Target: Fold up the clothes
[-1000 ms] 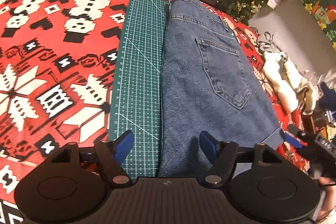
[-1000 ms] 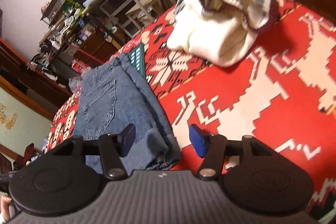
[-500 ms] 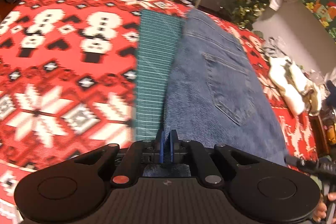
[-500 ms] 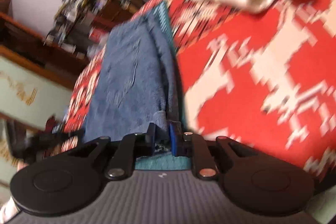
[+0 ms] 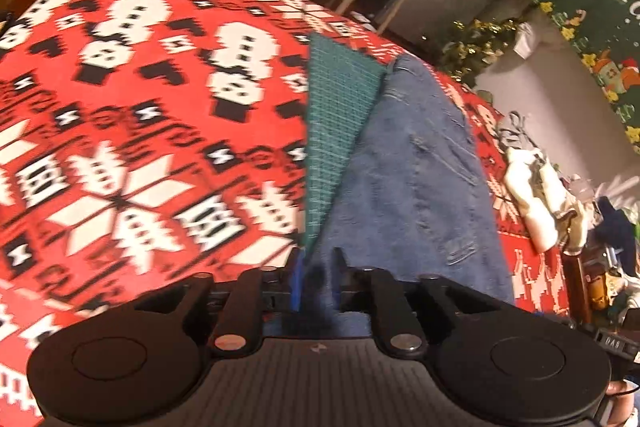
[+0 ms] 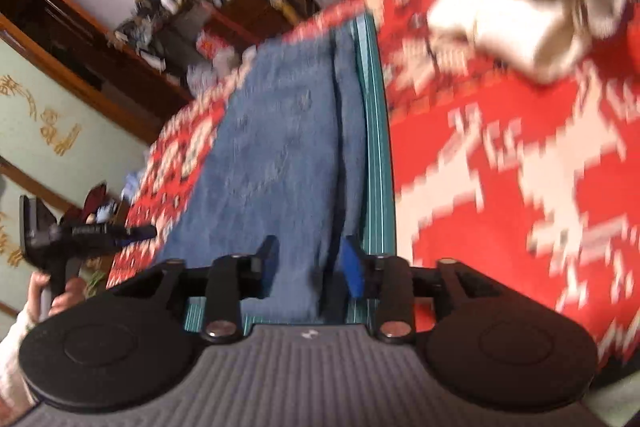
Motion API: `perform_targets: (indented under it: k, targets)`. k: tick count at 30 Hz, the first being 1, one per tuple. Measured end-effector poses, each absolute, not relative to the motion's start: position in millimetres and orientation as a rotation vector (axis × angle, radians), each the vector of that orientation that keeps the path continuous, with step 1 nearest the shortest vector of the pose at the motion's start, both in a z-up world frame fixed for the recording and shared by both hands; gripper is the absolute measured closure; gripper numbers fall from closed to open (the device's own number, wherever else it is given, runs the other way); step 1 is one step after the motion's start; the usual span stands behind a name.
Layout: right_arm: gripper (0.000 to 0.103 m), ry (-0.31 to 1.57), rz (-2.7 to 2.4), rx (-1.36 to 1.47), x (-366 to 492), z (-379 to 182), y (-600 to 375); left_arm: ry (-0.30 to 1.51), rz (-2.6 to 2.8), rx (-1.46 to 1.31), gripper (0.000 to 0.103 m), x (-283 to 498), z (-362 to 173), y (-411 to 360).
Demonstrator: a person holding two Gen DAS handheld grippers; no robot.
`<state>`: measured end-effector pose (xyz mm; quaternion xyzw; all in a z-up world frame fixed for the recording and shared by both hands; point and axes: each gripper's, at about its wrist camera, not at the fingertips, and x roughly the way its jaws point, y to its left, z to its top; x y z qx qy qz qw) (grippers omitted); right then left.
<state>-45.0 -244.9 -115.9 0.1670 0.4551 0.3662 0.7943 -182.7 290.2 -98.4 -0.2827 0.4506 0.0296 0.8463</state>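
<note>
Apparently somewhere mid-fold, judging by the jeans (image 5: 420, 187) alone: already doubled lengthwise into one long narrow strip, back pocket up, lying on the green cutting mat (image 5: 336, 123) atop the tabletop's red snowflake cloth (image 5: 160, 107), with one long edge along the mat's bare strip. Left tongs (image 5: 318, 277) nearly pressed together, pinching the near end of the denim in the narrow gap between the pads. Right tongs (image 6: 310, 263) astride the same near end, set roughly halfway apart with denim filling the space; cannot tell through the blur whether gripping or only straddling. Fits two readings: near end about to be carried over toward the waistband for a crosswise fold, or just laid down and being let go. Either way, not yet a compact packet, so at least the shortening folds look outstanding. Beyond the jeans, well apart near the far edge, a bundled cream garment (image 5: 536, 203), rumpled and not folded flat.
</note>
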Motion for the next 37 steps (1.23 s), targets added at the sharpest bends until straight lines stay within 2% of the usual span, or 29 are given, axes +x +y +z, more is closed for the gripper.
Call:
perform_targets:
  k: [1,7,9,10,17,18,19,25,33,37]
  targets:
    - [0.051,0.943,0.797,0.361,-44.2,-114.3,-243.2,0.949,0.057,-0.587,0.068,-180.2,-97.9,286.5]
    - [0.05,0.966,0.804,0.436,-32.4,-139.7,-229.3,0.946,0.035,-0.508,0.064,-167.2,-94.3,265.1]
    - [0.07,1.015,0.812,0.519,-23.2,-155.6,-228.8,0.945,0.027,-0.482,0.064,-162.8,-93.1,258.0]
    - [0.073,1.034,0.805,0.548,-19.2,-162.1,-228.5,0.944,0.024,-0.469,0.063,-160.6,-92.5,254.4]
    - [0.076,1.058,0.768,0.57,-4.2,-177.1,-224.2,0.941,0.029,-0.478,0.063,-161.0,-93.1,253.2]
    - [0.1,1.058,0.769,0.577,-3.9,-177.3,-223.6,0.941,0.03,-0.482,0.063,-161.5,-93.2,253.8]
    - [0.101,1.058,0.773,0.591,-5.4,-176.1,-223.2,0.94,0.032,-0.487,0.063,-162.0,-93.3,254.4]
    - [0.103,1.01,0.742,0.594,-25.7,-152.6,-241.9,0.939,0.021,-0.464,0.063,-160.2,-93.9,246.4]
    - [0.103,1.056,0.69,0.607,-24.4,-173.0,-252.0,0.939,-0.01,-0.404,0.063,-154.7,-95.1,228.6]
    - [0.097,1.005,0.715,0.545,-26.2,-154.5,-248.5,0.927,-0.027,-0.399,0.063,-156.8,-93.9,228.6]
